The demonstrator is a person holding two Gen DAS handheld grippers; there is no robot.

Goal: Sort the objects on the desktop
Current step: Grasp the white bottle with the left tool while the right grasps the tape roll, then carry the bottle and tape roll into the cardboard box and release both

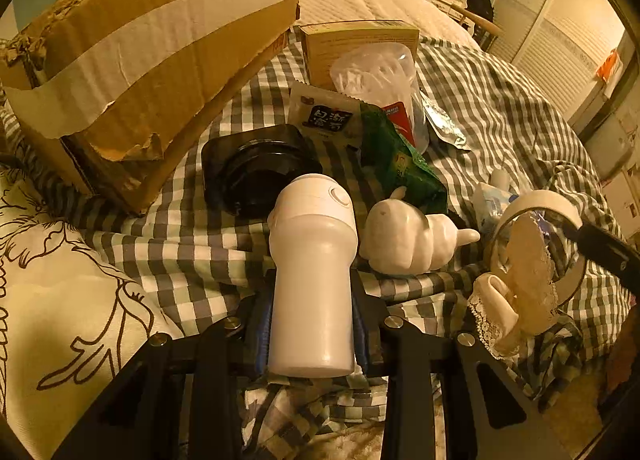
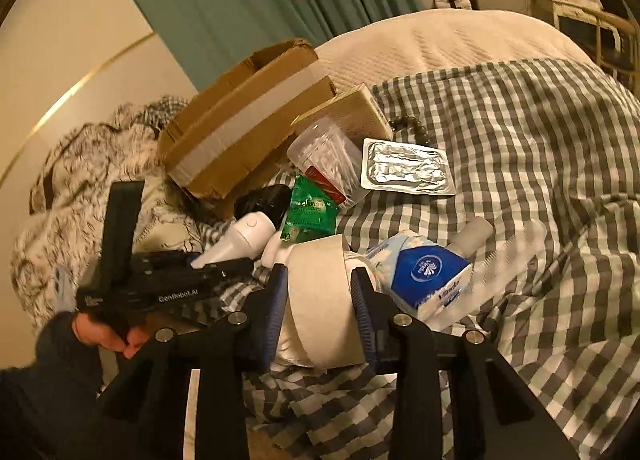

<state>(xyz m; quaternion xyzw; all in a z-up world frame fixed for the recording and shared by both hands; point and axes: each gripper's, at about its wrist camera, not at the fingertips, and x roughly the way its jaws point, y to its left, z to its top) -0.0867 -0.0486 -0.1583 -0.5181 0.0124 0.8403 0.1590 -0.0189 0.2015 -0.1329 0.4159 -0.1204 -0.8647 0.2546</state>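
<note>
White bottle [image 1: 312, 280] and tape roll [image 2: 320, 300] lie on checked cloth [image 1: 192, 244].

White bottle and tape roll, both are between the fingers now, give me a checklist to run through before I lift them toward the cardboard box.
1. Left gripper shut on the white bottle: ok, both fingers press its sides.
2. Right gripper shut on the tape roll: ok, the fingers clamp both flat faces.
3. Bottle cap closed: ok, the lid sits flush.
4. Bottle free of neighbours: cannot tell, the white figurine lies right beside it.
5. Tape roll free of clutter: not ok, the tissue pack crowds its right side.
6. Room inside the cardboard box: cannot tell, its inside is hidden.
</note>
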